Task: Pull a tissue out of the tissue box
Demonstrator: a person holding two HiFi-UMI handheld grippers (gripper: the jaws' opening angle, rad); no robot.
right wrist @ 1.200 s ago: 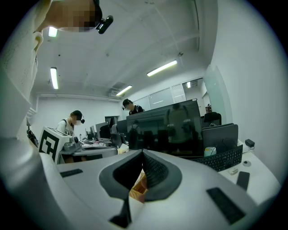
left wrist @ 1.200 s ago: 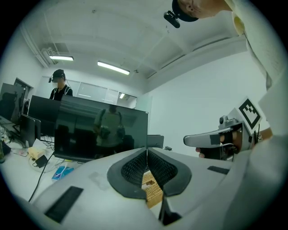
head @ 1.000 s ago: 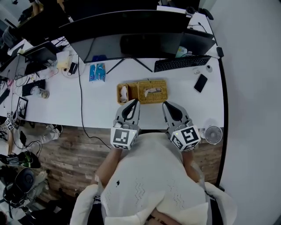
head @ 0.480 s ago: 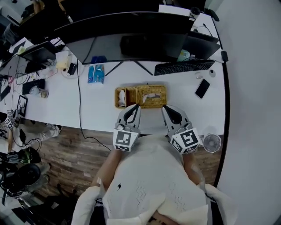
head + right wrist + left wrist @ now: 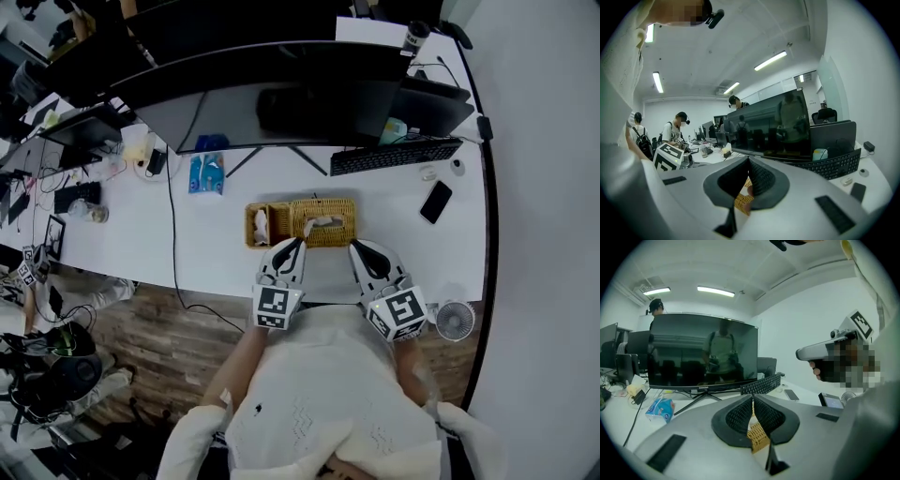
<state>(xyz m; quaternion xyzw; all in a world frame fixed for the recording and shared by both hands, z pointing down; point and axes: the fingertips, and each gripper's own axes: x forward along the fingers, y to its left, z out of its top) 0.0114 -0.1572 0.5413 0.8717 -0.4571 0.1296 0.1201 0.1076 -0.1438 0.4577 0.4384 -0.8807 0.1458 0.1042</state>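
A woven wicker tissue box (image 5: 328, 222) lies on the white desk (image 5: 216, 244), with a white tissue (image 5: 322, 223) poking from its top slot. A smaller wicker compartment (image 5: 263, 225) with white contents adjoins its left end. My left gripper (image 5: 296, 243) hovers at the box's near edge, jaws shut with nothing between them. My right gripper (image 5: 355, 246) is level with it, just off the box's near right corner, also shut and empty. In the left gripper view the tips (image 5: 752, 397) meet, and wicker (image 5: 758, 438) shows below them. In the right gripper view the tips (image 5: 748, 159) meet over wicker (image 5: 742, 201).
A wide monitor (image 5: 281, 94) stands behind the box, with a keyboard (image 5: 394, 157) and a phone (image 5: 436, 202) to the right. A blue tissue pack (image 5: 206, 174) and a black cable (image 5: 172, 234) lie to the left. A small fan (image 5: 455, 320) sits at the desk's near right corner.
The head view has shifted, so the desk sits lower in frame. Both grippers stay shut at the box's near edge, the left one slightly further right.
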